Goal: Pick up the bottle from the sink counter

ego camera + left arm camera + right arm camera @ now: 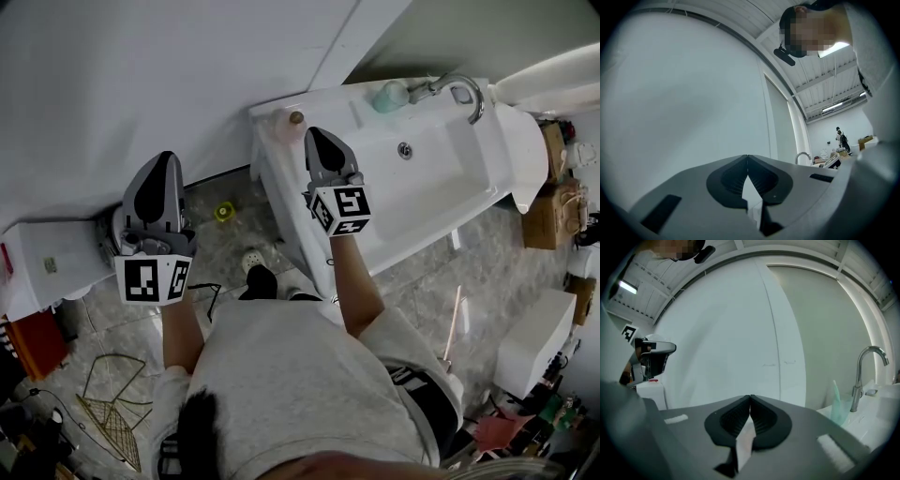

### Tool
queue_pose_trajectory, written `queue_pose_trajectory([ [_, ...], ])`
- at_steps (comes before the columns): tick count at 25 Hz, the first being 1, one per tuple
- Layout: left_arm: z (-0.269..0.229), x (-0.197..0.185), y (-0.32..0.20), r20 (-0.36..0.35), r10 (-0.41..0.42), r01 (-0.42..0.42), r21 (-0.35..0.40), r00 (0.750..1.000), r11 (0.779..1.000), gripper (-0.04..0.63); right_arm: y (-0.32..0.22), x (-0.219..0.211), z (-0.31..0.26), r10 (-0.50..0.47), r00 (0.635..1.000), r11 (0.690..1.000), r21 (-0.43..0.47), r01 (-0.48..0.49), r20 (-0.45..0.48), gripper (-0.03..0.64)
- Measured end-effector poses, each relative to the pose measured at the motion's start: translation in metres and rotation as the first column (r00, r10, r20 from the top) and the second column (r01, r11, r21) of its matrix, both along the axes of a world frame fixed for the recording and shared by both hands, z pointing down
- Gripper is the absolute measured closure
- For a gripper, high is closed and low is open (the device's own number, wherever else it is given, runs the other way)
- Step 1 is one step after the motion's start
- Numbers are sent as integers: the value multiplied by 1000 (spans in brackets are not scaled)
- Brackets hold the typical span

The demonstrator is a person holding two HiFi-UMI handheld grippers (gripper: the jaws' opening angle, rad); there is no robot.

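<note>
A small pale bottle [285,125] with a brown cap stands at the near left corner of the white sink counter [487,178]. My right gripper [314,132] hovers over that corner, just right of the bottle, jaws shut and holding nothing. In the right gripper view its tips [750,397] meet, and a pale pinkish shape [745,441] shows through the gap below them, maybe the bottle. My left gripper [167,157] hangs left of the counter over the floor. Its tips [747,157] also meet with nothing between them.
A green cup [389,96] with a toothbrush and a chrome faucet [461,89] stand at the basin's far end. The white wall [141,75] lies just beyond both grippers. A white fixture [47,262] is at left, cardboard boxes [553,202] at right.
</note>
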State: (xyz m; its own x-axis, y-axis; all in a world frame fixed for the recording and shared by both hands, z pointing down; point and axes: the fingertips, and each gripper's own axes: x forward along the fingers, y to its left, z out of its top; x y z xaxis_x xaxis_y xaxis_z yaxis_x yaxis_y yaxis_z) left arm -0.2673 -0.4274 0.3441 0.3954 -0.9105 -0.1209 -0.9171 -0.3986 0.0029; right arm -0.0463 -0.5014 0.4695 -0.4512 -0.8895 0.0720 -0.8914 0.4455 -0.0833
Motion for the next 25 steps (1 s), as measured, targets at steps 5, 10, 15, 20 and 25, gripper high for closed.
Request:
queue_pose_trajectory([
  [5, 13, -3, -1, 21, 3, -3, -30, 1000, 1000, 588, -18, 3, 37, 15, 999, 998, -61, -13, 30, 542],
  [10, 23, -8, -5, 26, 2, -1, -55, 1000, 998, 588, -30, -3, 71, -4, 1000, 994, -113, 2, -12, 489],
  [15, 34, -12, -8, 33, -1, 4, -86, 999, 996, 588, -42, -6, 93, -5, 999, 990, -141, -2, -51, 453],
  [20, 43, -17, -7, 45, -3, 8, -107, 999, 994, 588, -51, -8, 104, 10, 998, 989, -147, -19, -62, 430],
  [25, 48, -23, -9, 60, -8, 16, -124, 998, 992, 588, -62, -12, 106, 12, 997, 990, -136, -21, -72, 430],
])
